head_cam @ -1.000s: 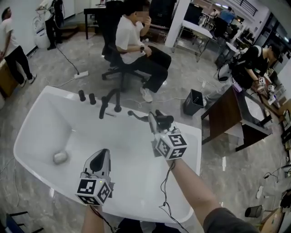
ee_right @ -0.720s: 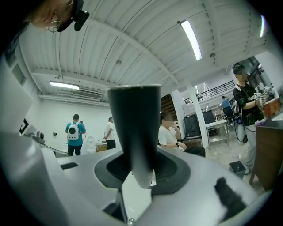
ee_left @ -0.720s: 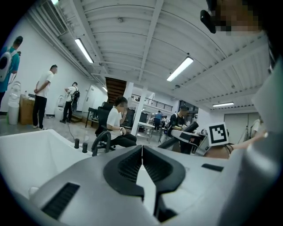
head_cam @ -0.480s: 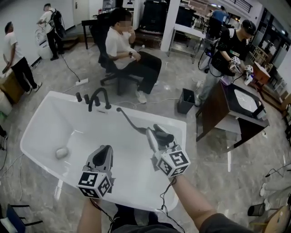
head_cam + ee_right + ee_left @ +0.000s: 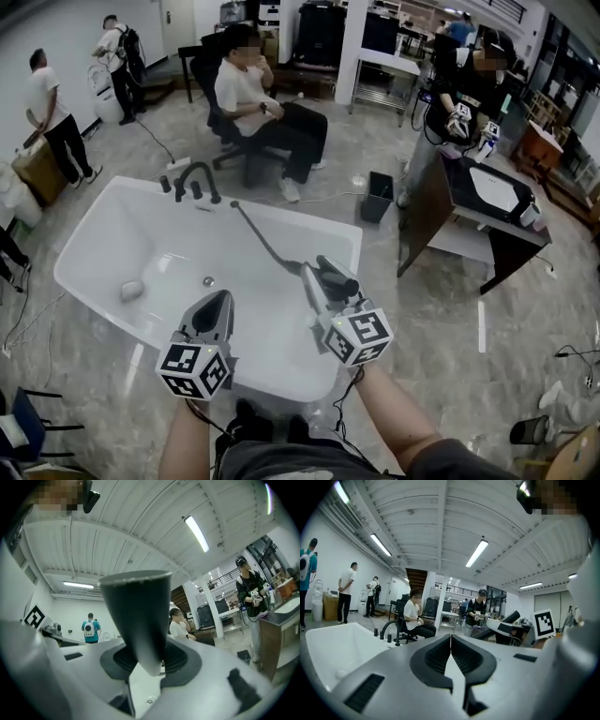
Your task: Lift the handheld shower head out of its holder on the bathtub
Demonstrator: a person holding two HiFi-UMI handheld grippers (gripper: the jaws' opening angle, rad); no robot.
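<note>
The black handheld shower head (image 5: 336, 273) is clamped between the jaws of my right gripper (image 5: 322, 278), held above the near right end of the white bathtub (image 5: 103, 211). Its dark hose (image 5: 262, 236) runs back to the tub's far rim beside the black faucet (image 5: 194, 176). In the right gripper view the shower head's dark handle (image 5: 138, 616) stands up between the jaws of the right gripper (image 5: 151, 663). My left gripper (image 5: 218, 302) hovers over the tub's near rim, shut and empty; the left gripper view shows the left gripper (image 5: 451, 638) with its jaws meeting.
A seated person (image 5: 253, 98) on an office chair is behind the tub. A dark desk (image 5: 473, 211) and a black bin (image 5: 377, 195) stand to the right. More people stand at the far left and right. A round grey object (image 5: 131, 291) lies in the tub.
Both grippers have drawn back from the faucet side toward the tub's near edge. The shower head came along in the right gripper, and the hose now stretches out longer.
</note>
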